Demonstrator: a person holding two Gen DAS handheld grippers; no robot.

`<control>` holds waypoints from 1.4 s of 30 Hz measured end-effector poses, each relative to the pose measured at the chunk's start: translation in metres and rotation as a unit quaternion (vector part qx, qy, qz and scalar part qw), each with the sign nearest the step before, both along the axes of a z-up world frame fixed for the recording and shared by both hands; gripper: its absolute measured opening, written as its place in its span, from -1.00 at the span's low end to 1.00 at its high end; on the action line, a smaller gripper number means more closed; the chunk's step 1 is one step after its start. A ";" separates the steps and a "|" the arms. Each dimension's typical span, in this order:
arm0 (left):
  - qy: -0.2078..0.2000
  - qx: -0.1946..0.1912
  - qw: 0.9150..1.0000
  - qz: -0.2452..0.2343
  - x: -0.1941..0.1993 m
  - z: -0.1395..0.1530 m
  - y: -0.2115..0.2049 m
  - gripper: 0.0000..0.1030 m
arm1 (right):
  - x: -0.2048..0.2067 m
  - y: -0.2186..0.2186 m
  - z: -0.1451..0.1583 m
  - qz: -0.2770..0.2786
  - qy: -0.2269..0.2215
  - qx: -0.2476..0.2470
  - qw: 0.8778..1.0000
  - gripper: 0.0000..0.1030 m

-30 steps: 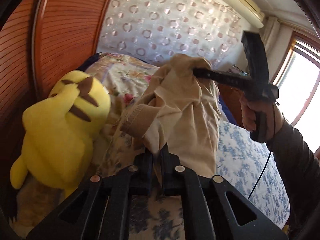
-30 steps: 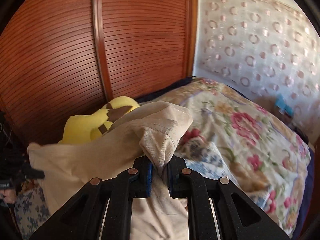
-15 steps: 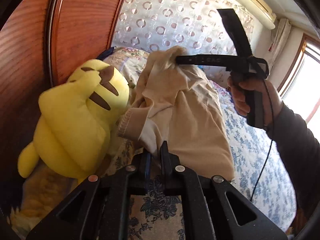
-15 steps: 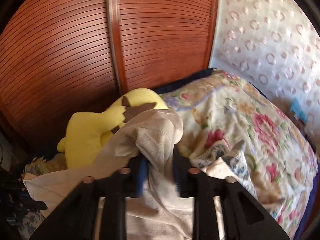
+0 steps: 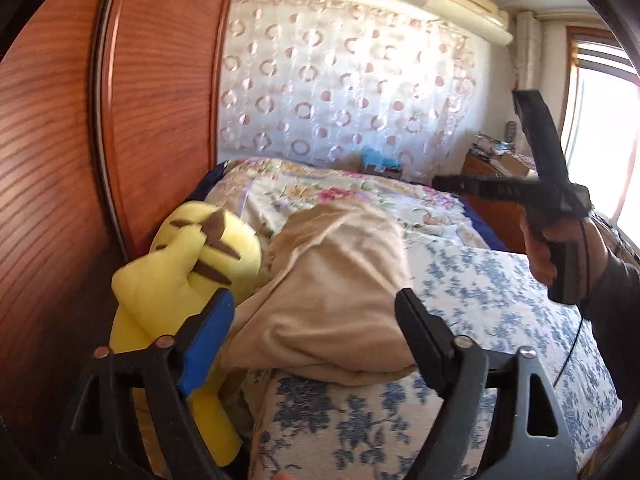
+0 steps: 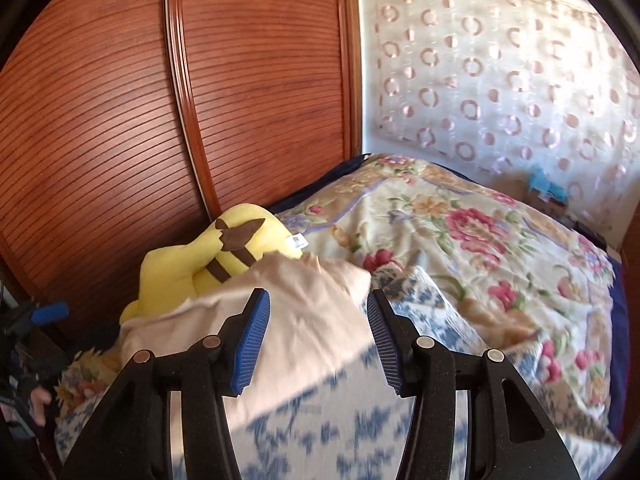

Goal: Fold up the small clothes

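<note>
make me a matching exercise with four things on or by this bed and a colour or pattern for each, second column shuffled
Things:
1. plush toy
2. folded garment
3. sheet under the garment
4. wardrobe door

Colours or patterns:
a. reddish-brown slatted wood
b. plain beige
c. yellow with brown stripes
d. white with blue flowers

Pairs: 1-c, 2-b, 3-d, 4-a
</note>
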State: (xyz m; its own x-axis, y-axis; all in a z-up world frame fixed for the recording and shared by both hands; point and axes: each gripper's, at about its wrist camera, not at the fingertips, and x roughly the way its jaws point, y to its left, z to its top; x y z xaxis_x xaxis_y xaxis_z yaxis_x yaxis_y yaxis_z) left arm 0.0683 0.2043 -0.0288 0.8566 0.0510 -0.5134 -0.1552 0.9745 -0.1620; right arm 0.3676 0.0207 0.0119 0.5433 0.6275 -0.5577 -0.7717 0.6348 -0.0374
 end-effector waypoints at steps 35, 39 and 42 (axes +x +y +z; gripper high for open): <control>-0.073 0.059 0.992 -0.090 -0.018 0.086 -0.185 0.68 | -0.314 -0.167 0.014 -0.242 -0.118 0.104 0.958 0.64; -0.075 0.057 0.991 -0.094 -0.019 0.086 -0.189 0.68 | -0.323 -0.160 0.011 -0.250 -0.117 0.104 0.955 0.64; -0.076 0.061 0.991 -0.094 -0.021 0.086 -0.191 0.68 | -0.329 -0.156 0.010 -0.254 -0.117 0.104 0.954 0.64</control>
State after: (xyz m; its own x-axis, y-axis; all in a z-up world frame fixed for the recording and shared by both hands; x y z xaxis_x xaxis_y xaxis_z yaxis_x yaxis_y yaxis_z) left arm 0.0474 0.0128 0.0576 0.9241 -0.0625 -0.3770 0.0475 0.9977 -0.0492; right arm 0.0383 -0.1354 0.0221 0.9014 0.3337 -0.2760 -0.3478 0.9376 -0.0023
